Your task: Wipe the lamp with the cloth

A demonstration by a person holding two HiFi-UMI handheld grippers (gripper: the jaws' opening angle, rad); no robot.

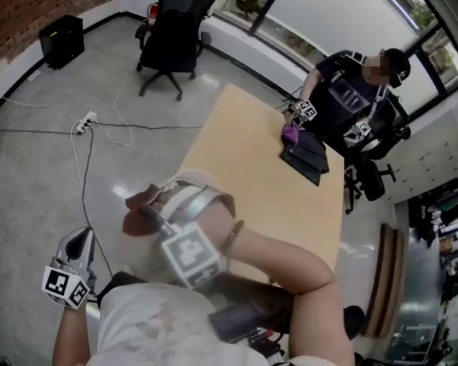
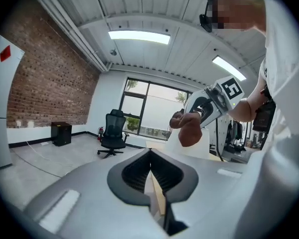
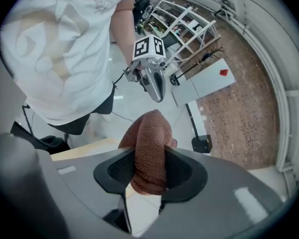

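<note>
Wooden counter [image 1: 244, 158], brick-walled office; right tool [image 3: 148, 154] clamps cloth [image 3: 149, 133] beside lamp [image 1: 185, 181], apparently mid-wipe; left tool [image 2: 150, 153] closed, empty; next: press cloth against lamp.

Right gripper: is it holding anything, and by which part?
Yes. The right gripper pinches the brown cloth across its bunched middle, with a rounded fold sticking out past the jaws.

The left gripper [image 2: 150, 156] has its jaws closed together, with nothing between them. Beyond them, the right gripper [image 2: 194, 114] clasps a bunched brown cloth [image 2: 189, 132] in front of a white lamp shade [image 2: 204, 148]. Further back, a black office chair [image 2: 113, 133] stands near the window [image 2: 152, 108], with a brick wall [image 2: 45, 83] to the left.
</note>
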